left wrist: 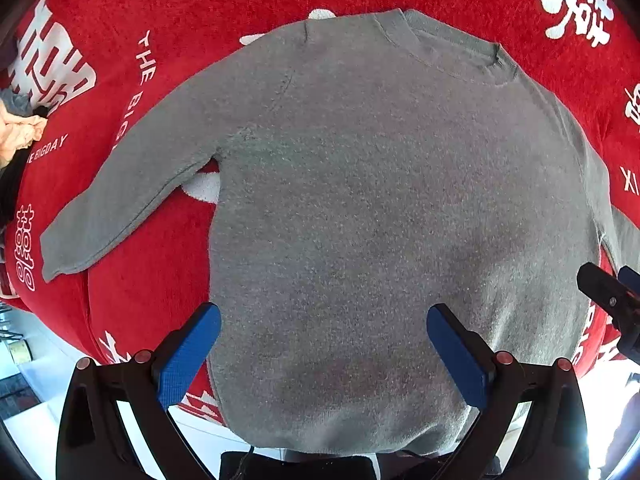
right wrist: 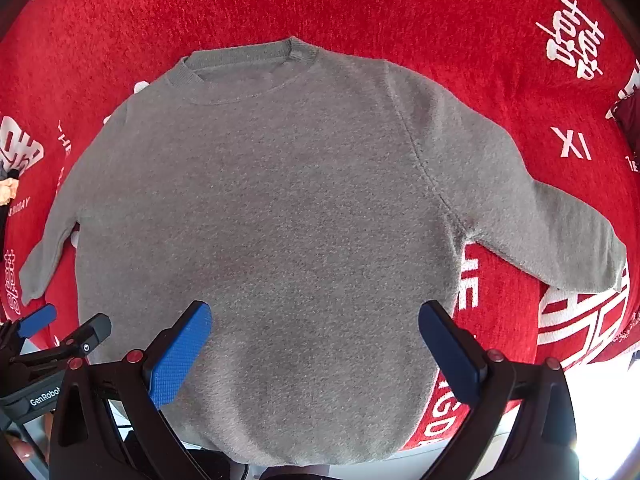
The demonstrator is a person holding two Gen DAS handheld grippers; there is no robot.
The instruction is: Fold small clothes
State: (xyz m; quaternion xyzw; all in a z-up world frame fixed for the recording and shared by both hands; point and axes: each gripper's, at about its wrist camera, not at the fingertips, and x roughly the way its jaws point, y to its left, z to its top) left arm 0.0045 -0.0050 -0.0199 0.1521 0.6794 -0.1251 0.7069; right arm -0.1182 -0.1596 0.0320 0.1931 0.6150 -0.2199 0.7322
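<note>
A small grey sweater (left wrist: pixel 380 200) lies flat, front up, on a red cloth, collar away from me, both sleeves spread out to the sides. It also shows in the right wrist view (right wrist: pixel 280 208). My left gripper (left wrist: pixel 324 320) is open and empty above the sweater's lower body, near the hem. My right gripper (right wrist: pixel 316 320) is open and empty above the same lower part, a little to the right. The left sleeve (left wrist: pixel 120 208) points down-left; the right sleeve (right wrist: pixel 552 224) points down-right. The hem hangs at the table's front edge.
The red cloth (left wrist: pixel 160 20) with white lettering covers the table. A pile of other clothes (left wrist: pixel 16 132) lies at the far left edge. The right gripper's fingers (left wrist: pixel 608 292) show at the right of the left wrist view. The table's front edge runs just below the hem.
</note>
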